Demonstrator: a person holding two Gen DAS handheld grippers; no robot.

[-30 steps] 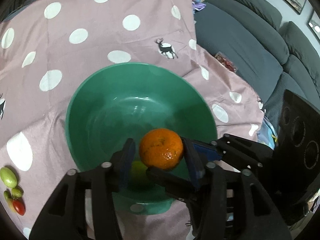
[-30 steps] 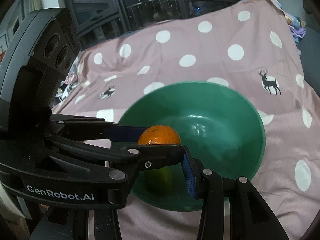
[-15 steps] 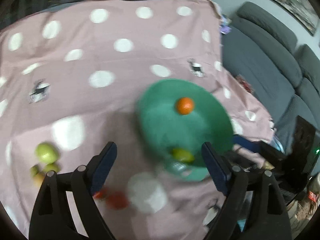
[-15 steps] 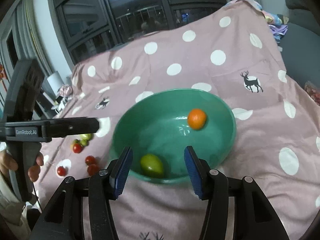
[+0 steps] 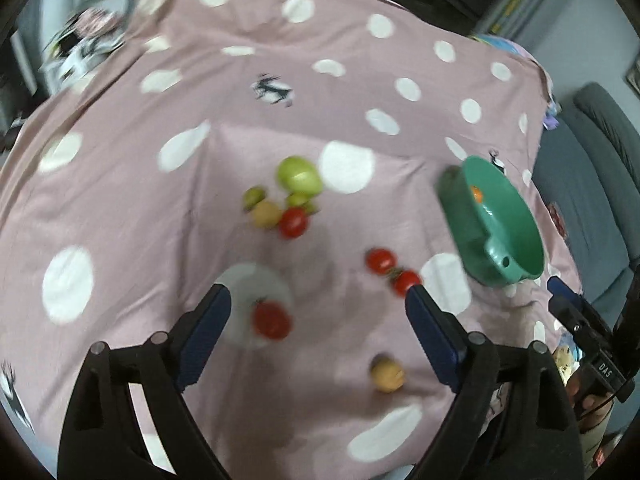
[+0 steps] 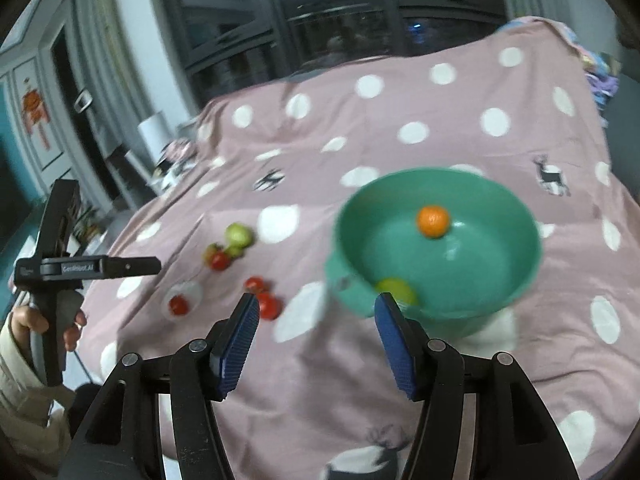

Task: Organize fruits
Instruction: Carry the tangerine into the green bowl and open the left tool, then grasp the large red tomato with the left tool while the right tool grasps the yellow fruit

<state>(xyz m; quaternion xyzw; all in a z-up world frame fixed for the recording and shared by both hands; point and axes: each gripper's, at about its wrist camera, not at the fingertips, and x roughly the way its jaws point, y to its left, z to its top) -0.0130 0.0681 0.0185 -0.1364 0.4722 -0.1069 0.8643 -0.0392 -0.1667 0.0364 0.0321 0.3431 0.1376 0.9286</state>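
Since a second ago the orange [image 6: 433, 221] has left the left gripper [image 5: 316, 320] and now lies inside the green bowl [image 6: 520, 280], near its far wall, with a yellow-green fruit [image 6: 396, 290] at the bowl's near wall; the left gripper has swung away from the bowl and now looks down on the loose fruit beside it. Its jaws are opening, with nothing between them. The right gripper [image 6: 316, 334], just short of the bowl, is opening too and holds nothing. The likely next pick is the red tomato [image 5: 272, 321], the one farthest from the bowl. Best to centre it between the pads, come down straight, and close gently, since it looks soft and could roll on the cloth [image 5: 120, 200].
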